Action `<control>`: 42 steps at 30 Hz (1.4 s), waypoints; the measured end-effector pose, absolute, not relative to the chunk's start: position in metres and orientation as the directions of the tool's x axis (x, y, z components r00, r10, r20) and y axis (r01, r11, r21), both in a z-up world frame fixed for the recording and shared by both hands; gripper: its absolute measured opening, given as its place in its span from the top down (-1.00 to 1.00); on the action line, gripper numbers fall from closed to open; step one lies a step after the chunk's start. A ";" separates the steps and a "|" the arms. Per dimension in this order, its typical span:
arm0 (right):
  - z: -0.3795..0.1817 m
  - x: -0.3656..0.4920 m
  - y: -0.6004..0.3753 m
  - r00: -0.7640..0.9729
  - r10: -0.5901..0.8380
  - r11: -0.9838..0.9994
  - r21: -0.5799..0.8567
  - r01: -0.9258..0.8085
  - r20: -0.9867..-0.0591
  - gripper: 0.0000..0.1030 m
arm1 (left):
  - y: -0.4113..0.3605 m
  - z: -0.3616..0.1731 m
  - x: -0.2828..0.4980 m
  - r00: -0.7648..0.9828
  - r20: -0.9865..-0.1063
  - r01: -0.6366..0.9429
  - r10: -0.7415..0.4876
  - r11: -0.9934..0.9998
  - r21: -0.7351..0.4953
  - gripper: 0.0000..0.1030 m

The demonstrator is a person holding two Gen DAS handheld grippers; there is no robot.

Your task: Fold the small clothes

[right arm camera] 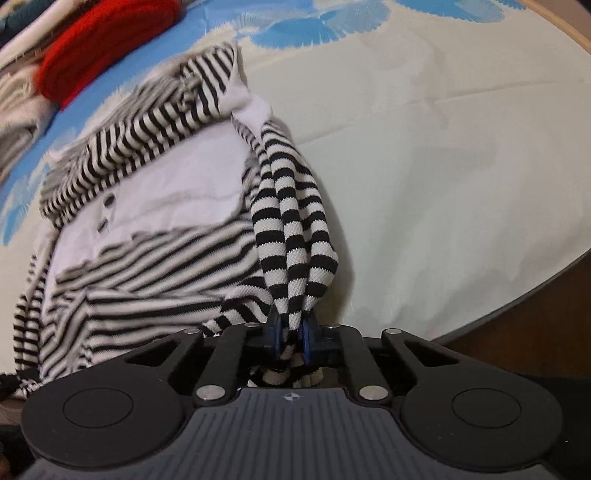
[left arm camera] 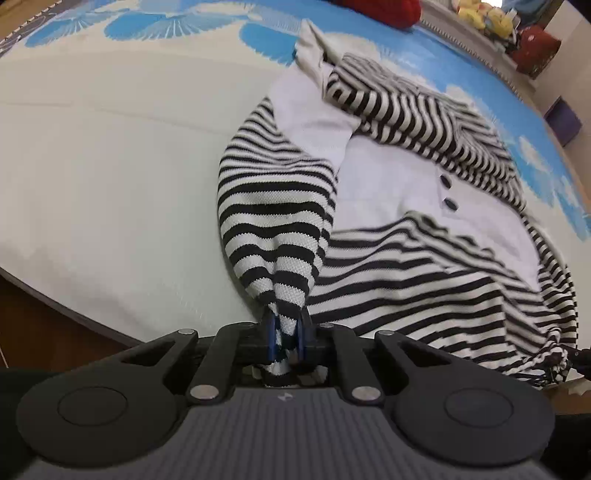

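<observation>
A black-and-white striped knit garment (left arm camera: 388,266) with a white front panel and dark buttons (left arm camera: 445,182) lies crumpled on the bed. My left gripper (left arm camera: 287,325) is shut on a bunched striped corner of it at the near edge. In the right wrist view the same striped garment (right arm camera: 147,258) spreads to the left, and my right gripper (right arm camera: 291,328) is shut on another bunched striped corner. Both held corners rise in tight folds from between the blue pads. The fabric behind each pair of pads hides the fingertips.
The bed sheet (left arm camera: 110,166) is pale with blue flower prints at the far side. A red knit item (right arm camera: 103,40) lies beyond the garment beside other piled clothes. The bed's dark edge (right arm camera: 517,295) and wooden floor run close to both grippers. Yellow toys (left arm camera: 484,16) sit far right.
</observation>
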State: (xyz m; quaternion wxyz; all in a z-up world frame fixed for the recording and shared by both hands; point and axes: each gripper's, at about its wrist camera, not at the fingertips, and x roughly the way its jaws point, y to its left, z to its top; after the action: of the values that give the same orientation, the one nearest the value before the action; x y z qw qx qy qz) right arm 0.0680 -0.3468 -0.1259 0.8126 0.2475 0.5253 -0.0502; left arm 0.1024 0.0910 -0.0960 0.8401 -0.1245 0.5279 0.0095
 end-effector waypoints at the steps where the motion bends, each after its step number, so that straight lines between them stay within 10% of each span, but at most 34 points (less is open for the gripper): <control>1: -0.122 0.068 -0.349 0.461 0.181 0.867 0.363 0.342 -0.869 0.81 | 0.091 -0.091 0.102 0.446 -0.885 -0.142 -0.133 0.966 -0.217 0.79; 19: 0.031 -0.034 -0.409 0.673 0.329 0.750 0.617 0.240 -0.662 0.85 | 0.108 0.072 0.034 0.480 -0.776 0.188 -0.408 0.913 -0.363 0.80; 33: -0.063 0.129 -0.391 0.578 0.321 0.809 0.534 0.244 -0.751 0.84 | 0.135 -0.033 0.224 0.410 -0.833 -0.108 -0.371 0.887 -0.449 0.77; 42: -0.113 0.184 -0.415 0.627 0.188 0.765 0.513 0.389 -0.756 0.39 | 0.167 -0.048 0.246 0.530 -0.737 -0.236 -0.420 0.761 -0.604 0.03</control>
State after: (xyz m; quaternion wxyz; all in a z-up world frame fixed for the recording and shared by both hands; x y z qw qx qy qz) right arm 0.1836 -0.4148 -0.1134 0.8364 0.3372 0.4279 -0.0602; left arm 0.2459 0.1673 -0.0477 0.8054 -0.3407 0.4816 -0.0573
